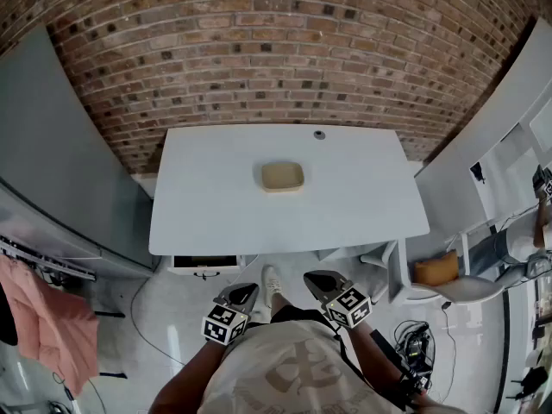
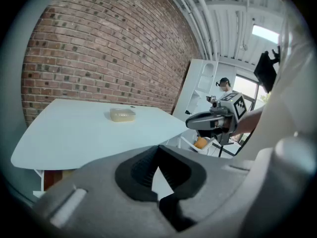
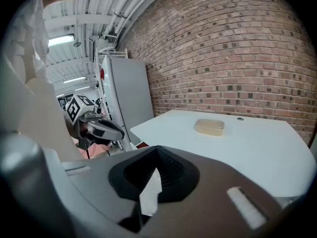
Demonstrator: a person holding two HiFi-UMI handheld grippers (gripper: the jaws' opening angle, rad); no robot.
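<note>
1. Holding both tools low in front of me, short of the white table's (image 1: 216, 210) near edge: left gripper (image 1: 245, 291) and right gripper (image 1: 315, 279) side by side, apart from each other.
2. Left gripper: jaws pressed together, nothing between them.
3. Right gripper: same story, jaws together and empty.
4. The shallow tan container (image 1: 283, 176) sits about mid-table, a touch toward the far edge, well apart from both grippers.
5. A small round grommet (image 1: 319, 134) lies by the far edge, beyond the container and to its right.
6. A brick wall (image 1: 259, 41) runs behind the far edge, and a drawer unit (image 1: 205, 264) sits under the near-left corner.
</note>
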